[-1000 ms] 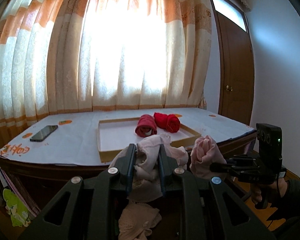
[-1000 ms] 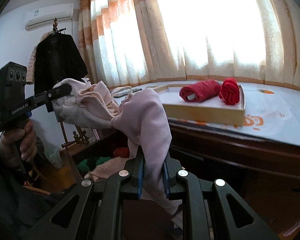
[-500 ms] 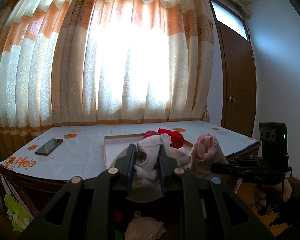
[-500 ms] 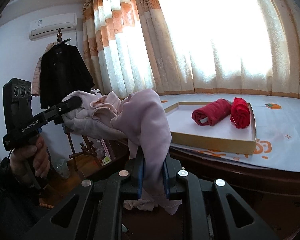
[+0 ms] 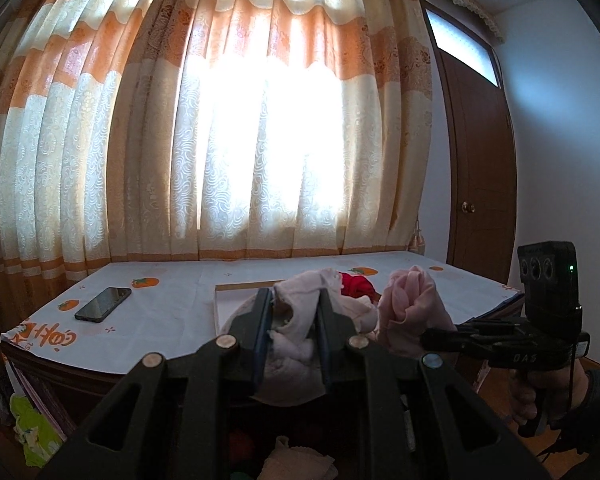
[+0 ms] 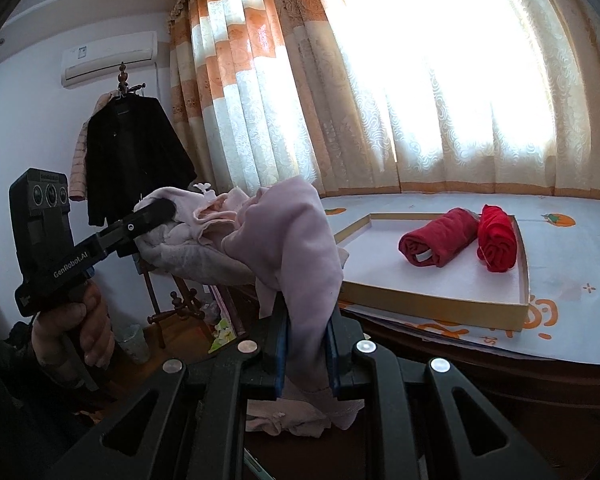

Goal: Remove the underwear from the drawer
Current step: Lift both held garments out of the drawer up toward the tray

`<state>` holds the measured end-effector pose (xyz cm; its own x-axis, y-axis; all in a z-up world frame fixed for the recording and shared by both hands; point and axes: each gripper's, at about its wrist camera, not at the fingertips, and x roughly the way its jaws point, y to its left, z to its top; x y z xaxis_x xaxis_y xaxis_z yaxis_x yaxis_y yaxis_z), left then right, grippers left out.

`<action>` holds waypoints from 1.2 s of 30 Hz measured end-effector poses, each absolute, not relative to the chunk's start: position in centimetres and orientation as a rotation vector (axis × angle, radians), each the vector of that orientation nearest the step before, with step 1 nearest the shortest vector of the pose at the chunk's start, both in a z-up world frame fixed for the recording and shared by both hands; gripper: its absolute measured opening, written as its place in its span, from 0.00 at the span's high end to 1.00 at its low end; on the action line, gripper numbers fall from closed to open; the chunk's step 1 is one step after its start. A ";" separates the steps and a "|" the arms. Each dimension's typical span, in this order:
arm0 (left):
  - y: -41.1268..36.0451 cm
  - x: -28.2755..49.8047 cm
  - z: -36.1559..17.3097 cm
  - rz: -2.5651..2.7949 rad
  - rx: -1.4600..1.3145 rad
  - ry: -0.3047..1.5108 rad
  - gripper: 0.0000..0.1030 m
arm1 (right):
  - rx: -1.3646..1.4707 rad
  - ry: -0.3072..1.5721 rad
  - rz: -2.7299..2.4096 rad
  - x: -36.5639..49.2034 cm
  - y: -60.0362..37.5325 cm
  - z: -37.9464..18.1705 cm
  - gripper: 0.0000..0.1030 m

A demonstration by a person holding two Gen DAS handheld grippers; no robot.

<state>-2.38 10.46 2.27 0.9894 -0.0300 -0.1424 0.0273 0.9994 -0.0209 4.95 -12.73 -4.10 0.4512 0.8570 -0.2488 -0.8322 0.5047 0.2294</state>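
A pale pink piece of underwear hangs stretched between both grippers, above the table's front edge. My left gripper is shut on its whitish lacy end. My right gripper is shut on its pink end. The left gripper shows in the right wrist view with the cloth bunched at its tip. The right gripper shows in the left wrist view. More pale cloth lies below in the dark drawer space.
A shallow cardboard tray on the table holds two rolled red garments. A black phone lies on the white tablecloth at the left. Curtains stand behind, a door at the right, a coat rack at the left.
Both grippers have risen with the pink underwear held between them, from below the table edge to above it. The drawer contents have dropped lower in view.
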 end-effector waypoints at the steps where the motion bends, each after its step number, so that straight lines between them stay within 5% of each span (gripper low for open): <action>1: 10.6 -2.3 2.3 -0.027 -0.022 0.144 0.82 | 0.081 0.358 1.045 5.0 -12.6 -4.1 0.83; 36: 13.4 8.9 4.1 0.060 0.057 0.135 0.82 | 0.103 0.598 0.976 16.3 -5.7 0.7 0.83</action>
<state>8.88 13.37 4.15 0.9891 0.0638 -0.1330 -0.0561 0.9965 0.0612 16.34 -5.69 0.74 0.4137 0.8026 -0.4297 -0.7473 0.5689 0.3432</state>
